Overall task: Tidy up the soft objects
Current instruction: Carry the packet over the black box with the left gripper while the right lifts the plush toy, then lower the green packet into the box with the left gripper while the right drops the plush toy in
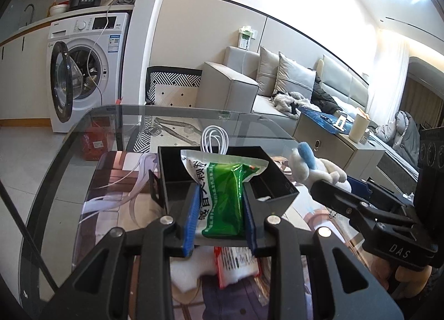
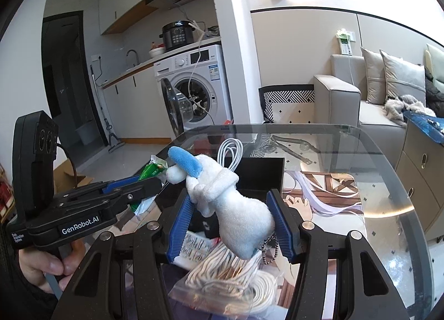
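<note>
A green sachet [image 1: 222, 195] sits pinched in the nearly closed left gripper [image 1: 220, 203], above the black box [image 1: 277, 178]. Beside it, the right gripper [image 2: 231, 222], half open, clamps a white plush toy [image 2: 236, 209] above the glass table [image 2: 388, 181].

box [image 1: 280, 181] on glass table [image 1: 83, 131] | cable [image 1: 215, 139] in box | sofa [image 1: 230, 84] behind table

- Your green pouch [image 1: 226, 195] is glossy, crinkled plastic film.
- Your plush toy [image 2: 236, 209] is fuzzy white cloth, with a beaded metal chain [image 2: 267, 250].
- Behind both, the black box [image 1: 277, 181] looks matt.
- Under the box, the table [image 2: 388, 181] is smooth, reflective glass.
</note>
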`<state>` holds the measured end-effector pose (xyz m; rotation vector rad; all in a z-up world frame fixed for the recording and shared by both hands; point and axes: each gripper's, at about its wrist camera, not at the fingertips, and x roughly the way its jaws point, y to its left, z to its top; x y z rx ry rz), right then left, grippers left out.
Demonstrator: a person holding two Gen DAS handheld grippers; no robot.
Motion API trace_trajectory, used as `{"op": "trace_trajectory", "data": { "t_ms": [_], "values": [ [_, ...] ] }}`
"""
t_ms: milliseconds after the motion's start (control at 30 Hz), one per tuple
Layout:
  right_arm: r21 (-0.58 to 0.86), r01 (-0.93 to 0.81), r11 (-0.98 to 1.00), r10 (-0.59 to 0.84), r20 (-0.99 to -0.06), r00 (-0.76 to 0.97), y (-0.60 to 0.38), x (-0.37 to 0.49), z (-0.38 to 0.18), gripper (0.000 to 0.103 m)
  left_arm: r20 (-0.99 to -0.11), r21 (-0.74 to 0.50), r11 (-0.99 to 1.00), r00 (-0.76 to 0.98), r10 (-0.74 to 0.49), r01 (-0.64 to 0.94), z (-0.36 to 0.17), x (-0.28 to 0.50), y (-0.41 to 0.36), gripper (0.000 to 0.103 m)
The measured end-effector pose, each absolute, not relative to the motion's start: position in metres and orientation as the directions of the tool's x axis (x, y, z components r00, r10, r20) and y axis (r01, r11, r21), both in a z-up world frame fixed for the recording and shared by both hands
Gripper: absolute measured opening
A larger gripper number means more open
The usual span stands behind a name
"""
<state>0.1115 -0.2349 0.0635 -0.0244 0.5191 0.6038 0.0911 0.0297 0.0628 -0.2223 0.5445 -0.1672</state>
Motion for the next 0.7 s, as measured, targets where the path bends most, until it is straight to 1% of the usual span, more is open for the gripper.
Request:
{"op": "trace_trajectory", "data": {
  "t_ms": [267,567,700],
  "values": [
    [0.156,-0.523,0.838,0.526,-0.482,0.701,-0.235,0.138,0.062,0.055,-0.511,-0.245,0.966,0.835,-0.202,0.084,0.060,0.114,0.027,0.027],
    [0.180,-0.508,0.842,0.524,-0.496,0.692,-0.228,0.165,0.058,0.055,-0.520,-0.267,0.961,0.828,-0.207,0.073,0.056,0.138,0.025,0.027],
    [0.195,-0.512,0.837,0.536,-0.485,0.691,-0.226,0.174,0.057,0.055,-0.517,-0.281,0.958,0.830,-0.209,0.066,0.053,0.144,0.027,0.027]
  ]
}}
